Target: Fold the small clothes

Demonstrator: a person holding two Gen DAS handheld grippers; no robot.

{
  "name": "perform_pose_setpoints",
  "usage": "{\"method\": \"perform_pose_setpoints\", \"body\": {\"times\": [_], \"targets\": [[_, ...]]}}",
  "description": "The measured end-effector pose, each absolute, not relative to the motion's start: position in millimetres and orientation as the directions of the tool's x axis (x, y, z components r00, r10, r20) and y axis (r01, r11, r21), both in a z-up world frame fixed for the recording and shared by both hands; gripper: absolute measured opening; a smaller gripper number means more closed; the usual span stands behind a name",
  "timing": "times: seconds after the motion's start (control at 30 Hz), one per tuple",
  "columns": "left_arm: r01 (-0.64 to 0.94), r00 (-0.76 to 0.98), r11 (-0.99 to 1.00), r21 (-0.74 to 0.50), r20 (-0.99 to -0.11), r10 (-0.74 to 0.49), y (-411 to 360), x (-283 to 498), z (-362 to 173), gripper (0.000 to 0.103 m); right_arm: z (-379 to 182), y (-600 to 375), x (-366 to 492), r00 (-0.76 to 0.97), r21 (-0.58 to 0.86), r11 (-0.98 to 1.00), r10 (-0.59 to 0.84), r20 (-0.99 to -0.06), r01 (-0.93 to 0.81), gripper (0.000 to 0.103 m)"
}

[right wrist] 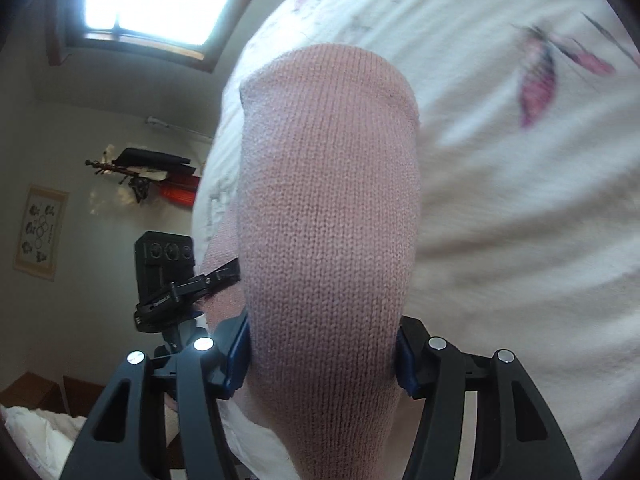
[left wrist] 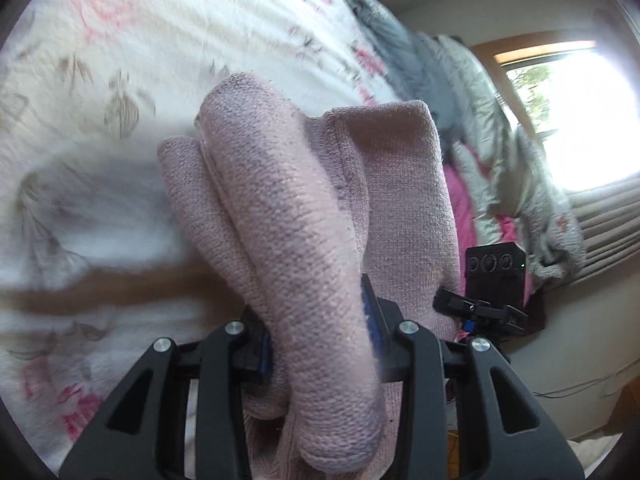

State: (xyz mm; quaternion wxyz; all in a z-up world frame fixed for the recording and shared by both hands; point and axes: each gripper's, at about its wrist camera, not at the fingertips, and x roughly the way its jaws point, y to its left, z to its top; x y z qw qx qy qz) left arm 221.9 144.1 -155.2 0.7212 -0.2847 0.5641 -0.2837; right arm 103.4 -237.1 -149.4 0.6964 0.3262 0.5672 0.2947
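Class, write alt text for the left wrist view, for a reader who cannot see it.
A pink knitted garment, bunched into thick folds, is clamped in the black left gripper and fills the middle of the frame. Behind it lies a white floral bedspread; the other gripper and a bright window are at the right.

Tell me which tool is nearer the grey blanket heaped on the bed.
Right, probably. In the left wrist view the right tool sits just below the grey blanket; the left tool, clamping the pink knit, sees it beyond the right one.
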Motion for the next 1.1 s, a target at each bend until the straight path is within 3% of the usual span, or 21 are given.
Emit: {"method": "perform_pose_setpoints", "body": {"times": [0.13,0.23,0.47,0.67,0.73,0.8,0.87,1.1], "targets": [[0.022,0.206,0.693,-0.721,-0.675,-0.709,148.7,221.9,-179.3,0.038,-184.3,-247.7,101.2,0.172,0.799,0.601,0.789,-0.591,-0.010,0.061],[-0.012,0.211,0.697,-0.717,-0.683,-0.699,140.1,216.8,-188.0,0.047,-190.9,-247.3,97.7,0.172,0.802,0.597,0.792,-0.586,-0.019,0.064],[0.007,0.249,0.805,-0.593,-0.779,-0.575,144.0,194.0,-152.2,0.057,-167.4,-241.9,92.6,0.139,0.764,0.644,0.760,-0.635,-0.029,0.080],[0.009,0.229,0.838,-0.546,-0.814,-0.533,143.5,151.7,-142.9,0.068,-170.2,-234.3,46.2,0.090,0.756,0.654,0.754,-0.651,-0.008,0.081],[0.021,0.206,0.853,-0.521,-0.833,-0.514,140.8,142.4,-149.2,0.068,-173.5,-235.0,34.5,0.093,0.758,0.653,0.755,-0.649,-0.004,0.077],[0.035,0.195,0.885,-0.464,-0.865,-0.462,135.3,137.7,-156.5,0.068,-175.6,-234.6,29.1,0.105,0.757,0.653,0.753,-0.650,0.002,0.052],[0.022,0.174,0.891,-0.454,-0.876,-0.451,136.9,134.8,-165.6,0.068,-180.0,-238.5,25.0,0.120,0.735,0.678,0.729,-0.674,0.007,0.044],[0.029,0.184,0.900,-0.434,-0.883,-0.432,136.7,132.4,-171.9,0.070,-188.1,-239.8,17.8,0.112,0.710,0.703,0.702,-0.703,0.043,0.041]]}}
